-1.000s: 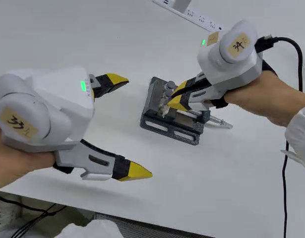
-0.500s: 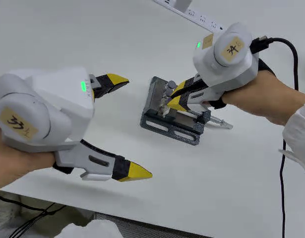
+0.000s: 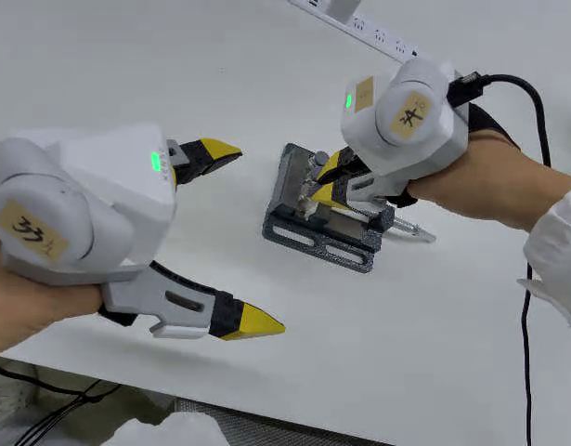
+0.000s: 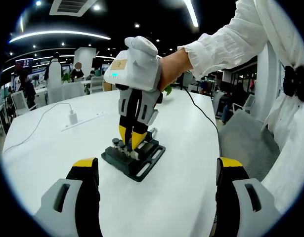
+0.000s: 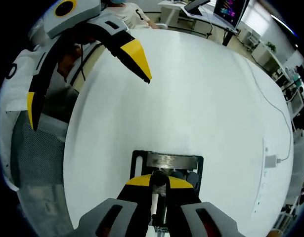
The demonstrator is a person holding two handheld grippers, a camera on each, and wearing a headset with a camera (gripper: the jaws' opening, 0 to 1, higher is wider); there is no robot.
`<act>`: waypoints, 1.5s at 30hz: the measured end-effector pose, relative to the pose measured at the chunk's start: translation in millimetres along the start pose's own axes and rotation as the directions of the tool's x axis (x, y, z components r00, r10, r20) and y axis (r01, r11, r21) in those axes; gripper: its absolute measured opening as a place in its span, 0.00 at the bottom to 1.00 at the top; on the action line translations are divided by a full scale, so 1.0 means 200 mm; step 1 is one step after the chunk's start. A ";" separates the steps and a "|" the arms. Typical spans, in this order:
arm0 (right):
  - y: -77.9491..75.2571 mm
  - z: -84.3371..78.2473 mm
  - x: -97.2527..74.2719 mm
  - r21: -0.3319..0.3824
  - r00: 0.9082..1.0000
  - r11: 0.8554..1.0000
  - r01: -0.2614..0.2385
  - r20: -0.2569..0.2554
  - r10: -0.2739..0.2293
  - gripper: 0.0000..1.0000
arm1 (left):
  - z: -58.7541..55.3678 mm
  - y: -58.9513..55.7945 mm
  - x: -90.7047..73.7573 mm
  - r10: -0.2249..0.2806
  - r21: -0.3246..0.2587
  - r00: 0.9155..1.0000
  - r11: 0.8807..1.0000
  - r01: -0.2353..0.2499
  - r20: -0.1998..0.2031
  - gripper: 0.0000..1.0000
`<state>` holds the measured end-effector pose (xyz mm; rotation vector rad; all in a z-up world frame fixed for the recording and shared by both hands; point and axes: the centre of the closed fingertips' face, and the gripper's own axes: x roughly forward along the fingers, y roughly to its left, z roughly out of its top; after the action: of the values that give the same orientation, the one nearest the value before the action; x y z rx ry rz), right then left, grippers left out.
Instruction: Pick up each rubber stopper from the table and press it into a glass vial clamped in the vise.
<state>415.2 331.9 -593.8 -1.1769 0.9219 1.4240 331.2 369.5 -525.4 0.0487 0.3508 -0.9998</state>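
Note:
A dark metal vise (image 3: 315, 238) sits mid-table with glass vials clamped upright in it. My right gripper (image 3: 320, 184) reaches down onto the vise, its yellow fingertips (image 5: 139, 180) shut on a dark rubber stopper (image 5: 159, 177) at the top of a vial (image 5: 154, 203). Beside it stands a second vial capped with a grey stopper (image 3: 317, 160). The left gripper view faces the vise (image 4: 142, 165) with the right gripper (image 4: 132, 138) on it. My left gripper (image 3: 239, 234) hovers wide open to the left of the vise, holding nothing.
A white power strip (image 3: 359, 28) lies at the far edge of the white table (image 3: 424, 334). A black cable (image 3: 531, 316) trails from the right gripper along the right side. The table's near edge runs just below the left gripper. People stand in the background (image 4: 55, 74).
The right gripper has leaned and shifted a little to the left over the vise, still shut at the vial top. The left gripper has stayed put.

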 end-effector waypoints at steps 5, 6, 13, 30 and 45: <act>-0.01 0.00 0.00 0.049 1.000 0.999 0.013 -0.020 -0.012 0.04 | 0.00 0.00 0.00 -0.001 0.000 1.000 1.000 0.001 0.003 0.98; -0.01 0.00 0.01 0.079 1.000 0.997 0.013 -0.018 -0.011 0.04 | 0.00 0.00 0.00 -0.001 -0.001 1.000 1.000 0.001 0.004 0.98; -0.02 0.00 0.02 0.290 1.000 0.957 0.002 0.020 -0.008 0.04 | 0.01 0.00 0.02 -0.003 -0.001 1.000 1.000 0.003 0.009 0.97; 0.00 0.01 0.01 0.209 0.999 0.978 0.019 0.023 -0.025 0.07 | 0.01 0.01 0.00 0.004 -0.001 1.000 1.000 -0.004 0.003 0.96; -0.04 0.03 -0.05 0.247 0.996 0.969 0.017 0.085 -0.039 0.05 | 0.00 0.01 -0.01 0.007 -0.009 1.000 1.000 -0.007 0.000 0.95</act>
<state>421.0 336.4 -581.8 -0.9307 0.9845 1.2871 332.5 372.3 -524.8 0.0415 0.3549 -0.9912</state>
